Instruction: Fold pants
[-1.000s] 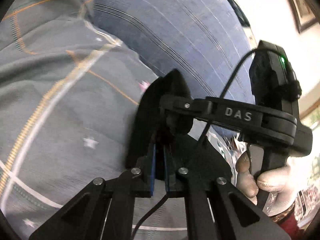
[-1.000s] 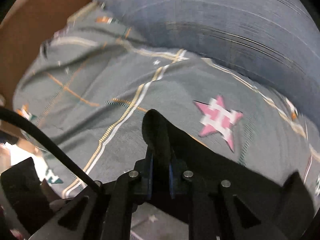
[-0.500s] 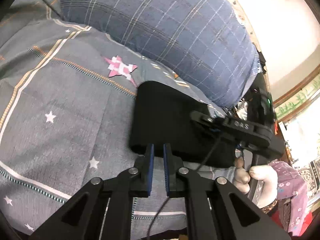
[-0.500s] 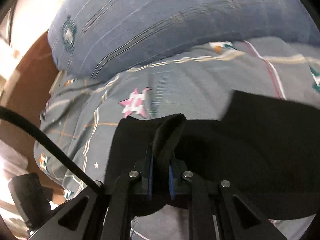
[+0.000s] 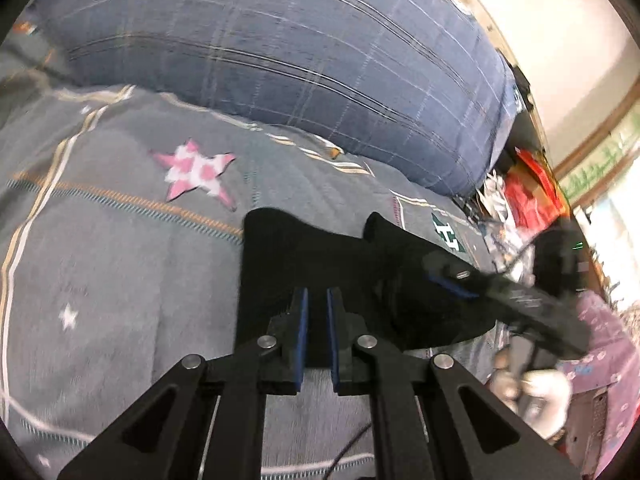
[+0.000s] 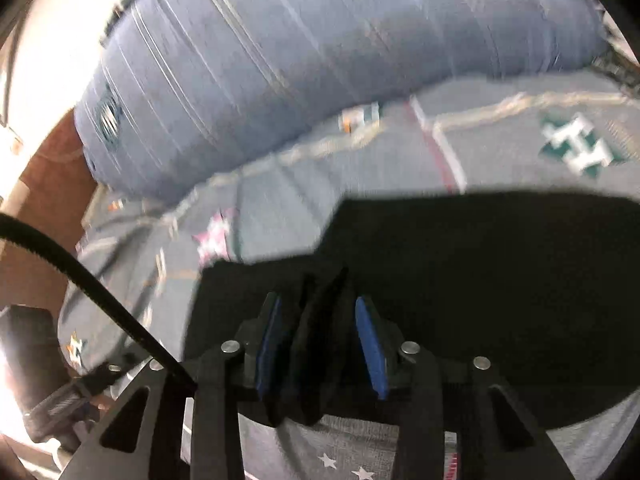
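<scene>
Here the soft, limp pants [image 6: 480, 288] need edge grips; right claw [image 6: 320, 344] released, left claw [image 5: 316, 328] narrowly parted, empty.

A: Where does the left wrist view sit?
B: Low and close over the bedspread [image 5: 100, 260], facing along its own fingers toward the pillow [image 5: 280, 60]. The other tool enters at its right edge.

A: And the right wrist view?
B: Equally close, facing the same pillow [image 6: 320, 60] from the opposite end.

A: Shared area?
B: Both cover the black pants [image 5: 312, 252] [image 6: 480, 280], the pink star [image 5: 196, 172] [image 6: 214, 236] and the green emblem [image 5: 448, 236] [image 6: 576, 144].
</scene>
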`<state>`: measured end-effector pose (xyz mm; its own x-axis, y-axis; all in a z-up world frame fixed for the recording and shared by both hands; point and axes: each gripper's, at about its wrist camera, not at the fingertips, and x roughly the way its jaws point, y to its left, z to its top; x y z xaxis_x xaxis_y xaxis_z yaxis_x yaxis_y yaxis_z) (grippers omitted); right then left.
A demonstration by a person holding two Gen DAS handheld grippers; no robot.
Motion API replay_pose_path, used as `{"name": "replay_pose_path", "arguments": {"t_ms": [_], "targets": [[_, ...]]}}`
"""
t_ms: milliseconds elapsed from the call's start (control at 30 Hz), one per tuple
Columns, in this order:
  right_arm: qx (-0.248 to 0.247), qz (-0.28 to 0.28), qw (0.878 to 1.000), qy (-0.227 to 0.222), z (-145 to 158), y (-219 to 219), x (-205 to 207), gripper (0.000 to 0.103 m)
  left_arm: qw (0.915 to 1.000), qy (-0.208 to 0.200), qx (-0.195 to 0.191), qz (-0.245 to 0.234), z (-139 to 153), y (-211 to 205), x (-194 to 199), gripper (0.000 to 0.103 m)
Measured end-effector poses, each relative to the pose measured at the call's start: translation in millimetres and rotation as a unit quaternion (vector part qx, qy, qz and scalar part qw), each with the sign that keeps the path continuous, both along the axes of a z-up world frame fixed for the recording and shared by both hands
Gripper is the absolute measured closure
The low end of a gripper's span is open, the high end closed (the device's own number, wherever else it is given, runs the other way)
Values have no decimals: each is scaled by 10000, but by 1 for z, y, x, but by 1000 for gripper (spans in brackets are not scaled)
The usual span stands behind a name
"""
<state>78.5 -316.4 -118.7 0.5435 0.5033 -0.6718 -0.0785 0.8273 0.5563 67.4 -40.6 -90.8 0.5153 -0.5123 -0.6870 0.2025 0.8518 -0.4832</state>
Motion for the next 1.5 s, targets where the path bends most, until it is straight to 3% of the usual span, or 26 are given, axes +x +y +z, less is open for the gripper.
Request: {"name": "replay_pose_path", "arguments": {"t_ms": [67,167,300,367,467,533,633,667,767,800,867,967,1067,1133,1200,1367,1500], "targets": [[590,110,9982,-92,8,-2,-3,60,9999,65,79,-84,-8,-8,11,95],[1247,424,9911,187,-5,11,5,60,9991,396,140,-61,-33,-14,30,95],[1179,352,9903,647,-47,23,20,60,9986,513,-113,43,-60,-5,36,98],[1328,198,9895,538,-64,15,20,83,9984,483,-294,42,-64,1,35,99],[1815,58,9814,632,-76,-1,21,98,9989,426,-212,-22,-63,0,34,100],[1947,-75,9787,642,-77,-9,18,99,9992,390,-31,-55,-59,-3,32,101],[1666,-520,9838,410,-61,-22,-1,94,9990,350,254,-50,-47,-9,24,99],[1615,-620,9843,342,-56,-26,-11,82,9988,268,400,-21,-39,-10,17,96],[1409,-838,9863,178,-44,-34,-36,66,9969,-14,770,178,-20,-11,-9,74],[1330,-885,9871,133,-41,-35,-47,66,9951,-70,929,339,-14,-10,-21,65],[1163,-924,9889,72,-38,-31,-63,66,9912,-222,1143,630,-3,-4,-41,58],[898,-813,9926,3,-37,-20,-90,66,9793,-616,1658,985,14,-4,-68,49],[606,-554,9966,-100,-35,2,-103,66,9619,-1024,2231,1207,29,-8,-86,37],[390,-360,9985,-155,-34,14,-107,66,9569,-1161,2316,1309,34,-6,-92,35],[361,-260,9989,-143,-34,20,-109,66,9578,-1094,2294,1343,35,-3,-91,35],[228,-318,9991,-174,-32,21,-111,58,9485,-1097,2544,1534,38,0,-95,32],[143,-328,9993,-124,-34,23,-113,58,9468,-1161,2615,1475,39,-5,-99,31]]}}
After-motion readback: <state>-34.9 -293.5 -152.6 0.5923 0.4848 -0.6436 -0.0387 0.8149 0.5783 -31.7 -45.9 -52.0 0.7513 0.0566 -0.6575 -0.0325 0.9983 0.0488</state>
